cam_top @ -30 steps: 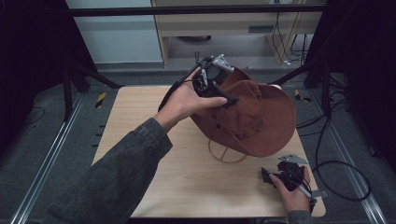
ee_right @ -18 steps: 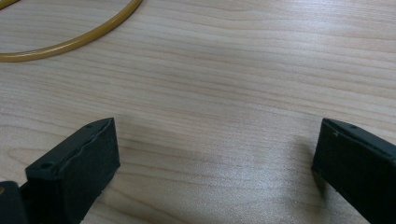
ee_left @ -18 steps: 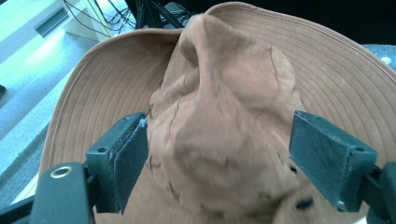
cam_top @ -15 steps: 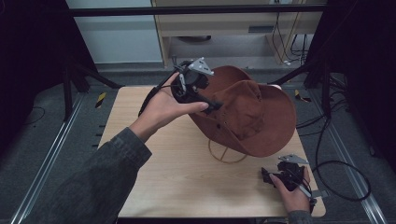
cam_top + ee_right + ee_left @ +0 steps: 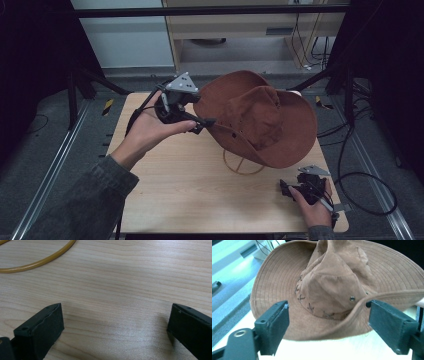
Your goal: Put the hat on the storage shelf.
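Observation:
A brown wide-brimmed hat (image 5: 260, 120) lies on the wooden table (image 5: 190, 190), right of centre, its left brim curled upward. My left gripper (image 5: 204, 125) hovers at the hat's left brim and points at it. Its jaws are open and have just been opening wider. In the left gripper view the hat (image 5: 329, 285) lies ahead, its near brim edge level with the fingertips of the left gripper (image 5: 327, 304), the pads not pressing it. My right gripper (image 5: 285, 189) rests on the table at the front right. In its own view the right gripper (image 5: 116, 306) is open over bare wood.
The hat's yellow cord loop (image 5: 243, 162) lies on the table in front of the hat, also at the top left as a cord (image 5: 37, 262) in the right gripper view. Black cables (image 5: 360, 175) trail off the table's right side. A pale cabinet (image 5: 240, 25) stands behind.
My left hand has drawn the gripper leftward from over the hat's crown to the left brim edge. The right hand has stayed put.

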`<state>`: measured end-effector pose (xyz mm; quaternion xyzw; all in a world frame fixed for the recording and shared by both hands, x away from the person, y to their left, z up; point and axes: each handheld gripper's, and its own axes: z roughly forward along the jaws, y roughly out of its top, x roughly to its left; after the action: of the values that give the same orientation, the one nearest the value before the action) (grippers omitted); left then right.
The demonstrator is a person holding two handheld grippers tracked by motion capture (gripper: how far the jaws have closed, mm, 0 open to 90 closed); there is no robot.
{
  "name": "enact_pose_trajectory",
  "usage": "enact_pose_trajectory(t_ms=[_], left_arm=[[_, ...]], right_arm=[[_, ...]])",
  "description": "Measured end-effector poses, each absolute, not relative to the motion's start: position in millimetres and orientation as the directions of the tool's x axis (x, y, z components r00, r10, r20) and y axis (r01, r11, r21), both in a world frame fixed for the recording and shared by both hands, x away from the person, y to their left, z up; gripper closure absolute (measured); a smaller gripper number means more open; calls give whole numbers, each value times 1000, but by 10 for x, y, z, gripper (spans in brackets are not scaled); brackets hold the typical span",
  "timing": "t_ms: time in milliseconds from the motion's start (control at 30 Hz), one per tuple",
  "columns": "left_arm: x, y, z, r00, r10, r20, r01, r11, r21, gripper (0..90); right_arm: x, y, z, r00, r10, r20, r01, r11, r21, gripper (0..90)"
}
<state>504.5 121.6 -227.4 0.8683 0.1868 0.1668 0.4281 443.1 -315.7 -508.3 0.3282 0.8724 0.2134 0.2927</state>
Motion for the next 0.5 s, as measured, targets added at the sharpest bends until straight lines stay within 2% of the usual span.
enact_pose_trajectory(t_ms=[400,500], left_arm=[[4879,1692,-2666,851,513,111,202,-515,833,93],[4858,1786,-2839,852,520,69,231,-491,840,82]], right_arm=[[4433,-3159,-5082,-613,696,-373,445,695,565,6],[4433,-3159,-5082,-613,696,-373,445,695,565,6]])
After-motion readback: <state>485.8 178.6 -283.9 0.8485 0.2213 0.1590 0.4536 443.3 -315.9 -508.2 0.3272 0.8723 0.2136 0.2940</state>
